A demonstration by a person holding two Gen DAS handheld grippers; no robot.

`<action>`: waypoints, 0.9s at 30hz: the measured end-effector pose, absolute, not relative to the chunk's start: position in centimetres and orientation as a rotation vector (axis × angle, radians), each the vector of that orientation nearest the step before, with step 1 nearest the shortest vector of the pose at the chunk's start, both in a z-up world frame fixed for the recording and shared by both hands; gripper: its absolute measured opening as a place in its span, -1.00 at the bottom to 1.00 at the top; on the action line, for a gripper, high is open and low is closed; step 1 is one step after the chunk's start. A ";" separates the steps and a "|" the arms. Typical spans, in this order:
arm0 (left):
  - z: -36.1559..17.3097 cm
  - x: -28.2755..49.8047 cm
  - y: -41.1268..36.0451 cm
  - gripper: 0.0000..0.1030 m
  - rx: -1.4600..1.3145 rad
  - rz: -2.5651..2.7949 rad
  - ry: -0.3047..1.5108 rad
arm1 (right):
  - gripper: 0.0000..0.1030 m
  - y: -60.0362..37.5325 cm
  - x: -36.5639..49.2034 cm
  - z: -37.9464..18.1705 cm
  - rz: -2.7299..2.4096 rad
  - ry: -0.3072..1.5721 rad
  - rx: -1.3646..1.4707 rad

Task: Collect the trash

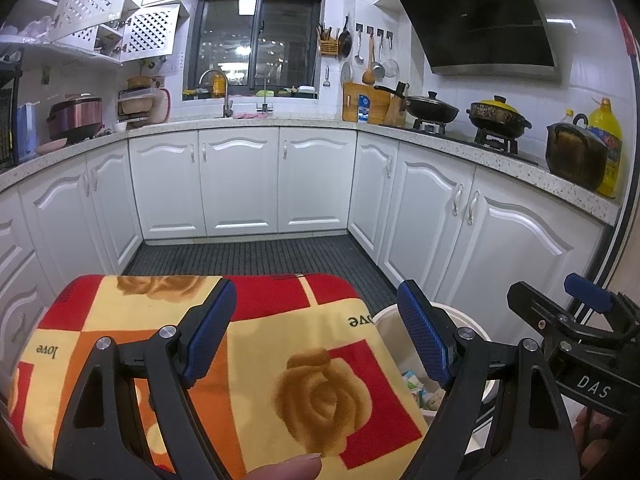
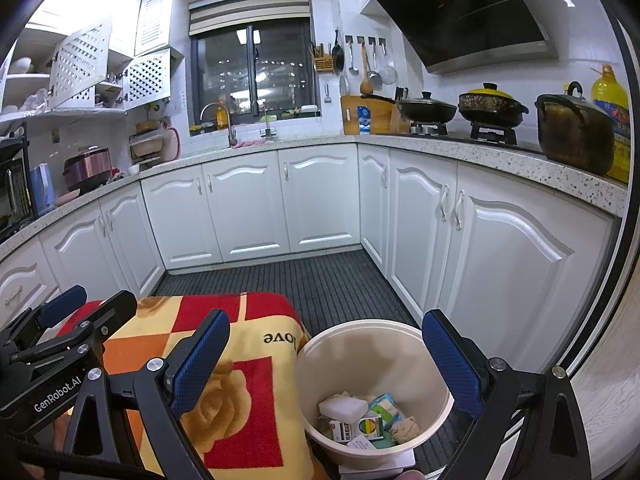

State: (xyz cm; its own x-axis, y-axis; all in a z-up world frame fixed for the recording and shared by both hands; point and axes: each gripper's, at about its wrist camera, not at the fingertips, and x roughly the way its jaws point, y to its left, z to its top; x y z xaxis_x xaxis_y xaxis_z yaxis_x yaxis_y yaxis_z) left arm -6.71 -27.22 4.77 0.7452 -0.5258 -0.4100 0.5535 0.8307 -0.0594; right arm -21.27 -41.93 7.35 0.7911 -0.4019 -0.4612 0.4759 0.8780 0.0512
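Observation:
A cream trash bin [image 2: 320, 350] stands on the dark floor mat beside a small table covered with a red, orange and yellow rose-patterned cloth [image 2: 256, 364]. Inside the bin lie a white sponge [image 2: 343, 405], a small carton [image 2: 360, 428], a crumpled tissue [image 2: 406, 427] and other scraps. My right gripper [image 2: 324, 360] is open and empty above the bin. My left gripper [image 1: 316, 336] is open and empty above the cloth [image 1: 280, 344]. The bin's rim [image 1: 384, 316] shows between the left gripper's fingers. Each gripper shows at the edge of the other's view.
White kitchen cabinets [image 2: 248, 204] run in a U around the floor mat [image 2: 332, 280]. The counter on the right carries a stove with pans [image 2: 428, 110], a dark pot [image 2: 574, 132] and a yellow oil bottle [image 2: 612, 120]. A sink and window are at the back.

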 end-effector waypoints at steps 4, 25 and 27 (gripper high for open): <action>4.7 -6.7 -27.3 0.59 0.070 -0.587 0.431 | 0.86 -42.0 -21.1 7.2 -0.472 0.465 0.165; 4.4 -6.6 -27.3 0.59 0.072 -0.581 0.434 | 0.86 -42.0 -20.8 6.8 -0.468 0.479 0.159; 4.4 -6.6 -27.3 0.59 0.072 -0.581 0.434 | 0.86 -42.0 -20.8 6.8 -0.467 0.479 0.159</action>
